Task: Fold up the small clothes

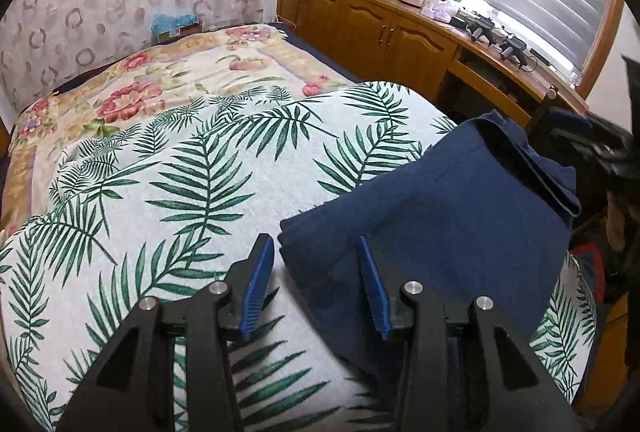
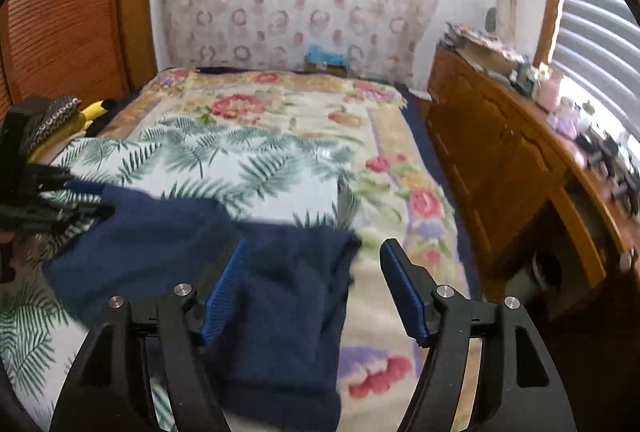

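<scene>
Both tools, left [image 1: 316,282] and right [image 2: 314,288], stood spread and empty over the half-folded navy garment [image 1: 432,224]. Judging by that, the next fold called for pinching an edge just ahead.

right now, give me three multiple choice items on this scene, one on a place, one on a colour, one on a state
1. Where does the navy garment lie?
A. on the wooden cabinet
B. on the palm-leaf sheet, toward its right side
C. on the floor

2. What colour are the pads of the left tongs?
A. blue
B. red
C. yellow

3. How do the right tongs stand?
A. shut on the garment
B. shut on nothing
C. open, jaws apart

Answers:
1. B, in the left wrist view the garment rests on the palm-leaf sheet, right of its middle.
2. A, both pads show blue against the black arms.
3. C, the right wrist view shows a wide gap between the jaws, with the garment lying partly in that gap, unpinched.
</scene>
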### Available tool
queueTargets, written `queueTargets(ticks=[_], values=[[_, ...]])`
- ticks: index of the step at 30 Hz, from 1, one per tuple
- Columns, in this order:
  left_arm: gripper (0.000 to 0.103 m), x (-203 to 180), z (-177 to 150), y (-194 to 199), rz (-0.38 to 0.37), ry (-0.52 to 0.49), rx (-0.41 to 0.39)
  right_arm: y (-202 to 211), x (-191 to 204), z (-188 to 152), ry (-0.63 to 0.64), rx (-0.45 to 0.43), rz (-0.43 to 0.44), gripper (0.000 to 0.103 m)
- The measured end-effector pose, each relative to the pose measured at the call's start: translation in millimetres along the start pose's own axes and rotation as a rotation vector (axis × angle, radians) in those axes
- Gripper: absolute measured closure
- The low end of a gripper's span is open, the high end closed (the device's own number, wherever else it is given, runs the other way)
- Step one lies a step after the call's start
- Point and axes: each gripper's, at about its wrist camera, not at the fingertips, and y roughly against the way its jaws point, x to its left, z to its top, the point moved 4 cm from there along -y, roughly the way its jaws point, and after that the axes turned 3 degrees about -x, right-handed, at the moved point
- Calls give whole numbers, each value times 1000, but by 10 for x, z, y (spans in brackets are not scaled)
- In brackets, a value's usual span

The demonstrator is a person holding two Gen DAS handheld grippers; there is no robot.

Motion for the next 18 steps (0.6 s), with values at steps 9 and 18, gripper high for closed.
queueTargets(ticks=[9, 18], values=[[60, 8, -34, -81, 1, 7, 13, 75, 384, -243, 29, 26, 115, 32], [59, 25, -32, -91, -6, 14, 15, -41, 593, -306, 95, 61, 177, 49]])
